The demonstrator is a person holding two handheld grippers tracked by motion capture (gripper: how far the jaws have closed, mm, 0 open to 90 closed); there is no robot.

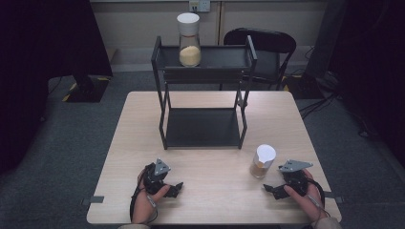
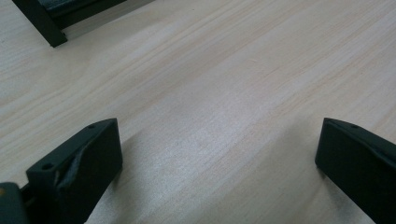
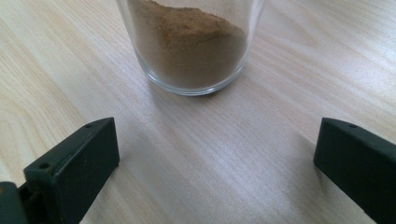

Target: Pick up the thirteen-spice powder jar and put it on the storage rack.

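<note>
Both claws, left claw (image 1: 177,188) & right claw (image 3: 215,154), held wide, empty; spice jar (image 3: 189,44) on surface (image 1: 215,191) could be toppled if approached off-centre.

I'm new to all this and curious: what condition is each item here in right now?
Jar of brown powder: upright on the table, white lid on, partly full, untouched.
Jar of yellow powder: upright on the rack's top shelf, lid on.
Rack: standing, lower shelf bare.
Left gripper: open, holding nothing.
Right gripper: open, facing the brown jar.
</note>
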